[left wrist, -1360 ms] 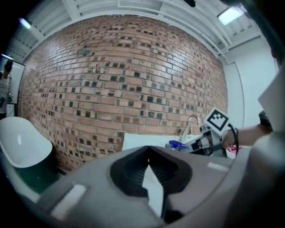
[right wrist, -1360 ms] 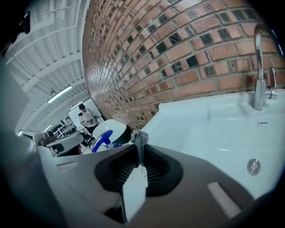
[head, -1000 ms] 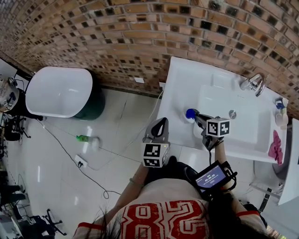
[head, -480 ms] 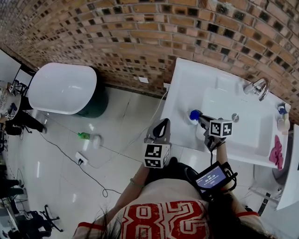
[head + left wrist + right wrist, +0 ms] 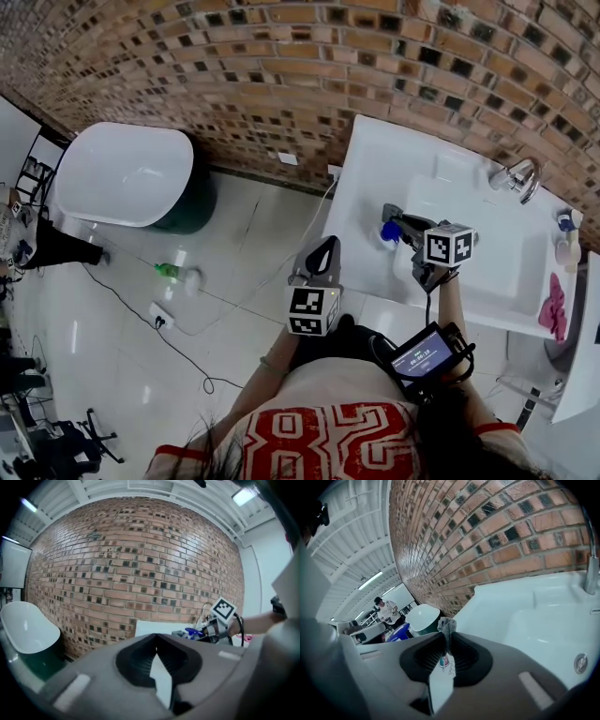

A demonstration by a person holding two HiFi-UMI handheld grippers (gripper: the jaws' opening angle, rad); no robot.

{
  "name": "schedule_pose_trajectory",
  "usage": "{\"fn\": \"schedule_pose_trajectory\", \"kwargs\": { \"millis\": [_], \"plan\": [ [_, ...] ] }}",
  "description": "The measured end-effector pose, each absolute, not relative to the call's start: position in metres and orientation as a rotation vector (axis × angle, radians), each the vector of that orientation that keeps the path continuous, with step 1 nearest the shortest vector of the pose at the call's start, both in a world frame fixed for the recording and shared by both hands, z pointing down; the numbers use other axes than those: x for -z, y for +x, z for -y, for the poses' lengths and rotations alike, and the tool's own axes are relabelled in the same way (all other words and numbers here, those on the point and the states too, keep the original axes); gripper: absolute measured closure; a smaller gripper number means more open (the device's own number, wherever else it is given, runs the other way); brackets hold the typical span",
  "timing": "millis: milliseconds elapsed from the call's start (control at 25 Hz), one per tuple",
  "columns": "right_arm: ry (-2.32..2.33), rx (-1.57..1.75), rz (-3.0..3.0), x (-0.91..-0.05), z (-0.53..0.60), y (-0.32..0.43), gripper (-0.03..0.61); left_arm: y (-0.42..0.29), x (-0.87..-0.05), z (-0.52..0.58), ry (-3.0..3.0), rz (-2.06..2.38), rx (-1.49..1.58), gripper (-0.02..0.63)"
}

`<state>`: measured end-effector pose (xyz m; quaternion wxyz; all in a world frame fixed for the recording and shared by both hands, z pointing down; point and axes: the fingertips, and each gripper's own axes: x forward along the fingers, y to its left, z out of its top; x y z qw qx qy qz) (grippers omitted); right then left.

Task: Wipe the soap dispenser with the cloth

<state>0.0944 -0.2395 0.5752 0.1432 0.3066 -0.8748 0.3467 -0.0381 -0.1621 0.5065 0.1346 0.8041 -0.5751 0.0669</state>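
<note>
The soap dispenser [image 5: 387, 232], white with a blue top, stands on the sink's left rim. My right gripper [image 5: 399, 222] hovers just over it, shut on a small grey cloth [image 5: 391, 211] that pokes out past the jaw tips. In the right gripper view, the cloth [image 5: 446, 625] and its white label are pinched between the jaws, and the dispenser's blue top [image 5: 396, 633] shows at the left. My left gripper [image 5: 326, 247] hangs off the sink's front left corner, shut on nothing. The left gripper view looks past its jaws [image 5: 157, 651] to the blue top [image 5: 192, 632].
The white sink [image 5: 366, 159] has a chrome tap [image 5: 517, 174] at the back right, small bottles [image 5: 563, 234] and a pink cloth [image 5: 553, 302] at its right end. On the floor are a white tub [image 5: 122, 178], a green bottle [image 5: 168, 273] and a power strip [image 5: 160, 320]. A brick wall runs behind.
My right gripper has moved away from me towards the wall with the cloth, from beside the dispenser's blue top to over it. The left gripper has stayed put.
</note>
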Motion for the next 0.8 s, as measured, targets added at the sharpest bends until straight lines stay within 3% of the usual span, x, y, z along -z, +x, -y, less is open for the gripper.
{"fn": "schedule_pose_trajectory", "kwargs": {
  "millis": [520, 800],
  "plan": [
    [0.934, -1.238, 2.375, -0.643, 0.233, 0.108, 0.529, -0.052, -0.508, 0.158, 2.296, 1.705, -0.206, 0.611],
    [0.938, -1.196, 2.415, -0.627, 0.242, 0.110, 0.529, -0.054, -0.509, 0.160, 2.290, 1.709, -0.202, 0.610]
  ]
}}
